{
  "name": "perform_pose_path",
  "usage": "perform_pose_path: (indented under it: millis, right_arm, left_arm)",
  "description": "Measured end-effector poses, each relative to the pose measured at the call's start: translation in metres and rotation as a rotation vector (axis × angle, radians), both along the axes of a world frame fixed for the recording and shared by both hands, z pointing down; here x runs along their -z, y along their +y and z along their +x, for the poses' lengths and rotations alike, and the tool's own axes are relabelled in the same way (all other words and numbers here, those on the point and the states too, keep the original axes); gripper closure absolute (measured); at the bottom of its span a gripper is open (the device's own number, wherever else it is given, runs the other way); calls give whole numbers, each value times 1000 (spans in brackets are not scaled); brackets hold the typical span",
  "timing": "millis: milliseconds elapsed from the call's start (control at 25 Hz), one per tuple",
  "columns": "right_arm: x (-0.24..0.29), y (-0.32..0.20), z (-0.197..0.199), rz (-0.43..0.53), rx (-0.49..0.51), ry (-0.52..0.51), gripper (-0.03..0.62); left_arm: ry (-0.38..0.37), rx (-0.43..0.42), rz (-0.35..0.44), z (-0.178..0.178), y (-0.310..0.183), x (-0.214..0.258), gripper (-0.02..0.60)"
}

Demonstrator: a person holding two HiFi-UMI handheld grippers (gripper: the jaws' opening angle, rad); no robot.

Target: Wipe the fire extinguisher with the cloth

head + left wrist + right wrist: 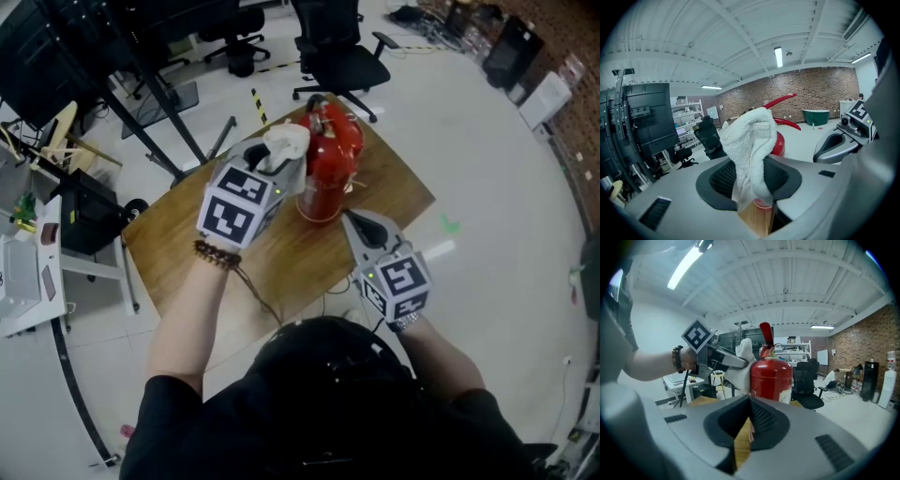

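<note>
Surface: a wooden tabletop (178, 248), brown grain, set at an angle on a pale, smooth floor (469, 141). Its bare areas show no visible marks. A thin cable (261, 298) runs across the near part of it.

Task item: the red fire extinguisher (330, 164) stands upright on the far part of the tabletop, near the far edge, with its red lever at the top.

Left claw (281, 159): jaws closed on the white terry cloth (287, 141), which bunches up above the jaws. The cloth meets the upper left side of the cylinder, by the shoulder. A beaded bracelet (217, 253) sits on the wrist behind this claw.

Right claw (351, 221): jaws together, nothing between them. It is aimed at the lower body of the extinguisher from the near right, close to it but apart.

Room: black office chairs (342, 52) stand beyond the tabletop. A strip of yellow-and-black striped tape (259, 106) lies on the floor. The slanted legs of a black stand (159, 103) are at far left, with a white desk (28, 277) below them in the head view. A brick wall (811, 89) closes one side, with a green tub (815, 116) before it. The ceiling (740, 33) is white and ribbed, with strip lights (778, 56) lit.
</note>
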State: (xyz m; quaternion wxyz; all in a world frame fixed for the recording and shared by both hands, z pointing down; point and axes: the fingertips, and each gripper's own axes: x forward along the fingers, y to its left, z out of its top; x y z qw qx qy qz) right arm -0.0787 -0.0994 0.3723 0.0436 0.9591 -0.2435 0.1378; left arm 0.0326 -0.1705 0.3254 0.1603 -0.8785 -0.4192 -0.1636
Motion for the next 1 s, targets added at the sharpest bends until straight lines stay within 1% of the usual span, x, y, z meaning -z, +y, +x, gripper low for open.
perform_pose_path:
  millis: [320,480,680,1000]
  right_arm:
    - [-9,-7,1,-5,-9,-24,576]
    - [-15,-10,2,-9,-25,-46,576]
    - [-19,-14,3,-19,-45,-58,577]
    - [-29,-17,5,-20,-87,-80,576]
  left_arm:
    - [-49,-12,13,0,-1,-32,436]
    - [-79,-26,8,2,-1,-51,436]
    - [-92,-51,-14,6,-3,-69,436]
    - [-115,-83,-24,11,-2,-108,436]
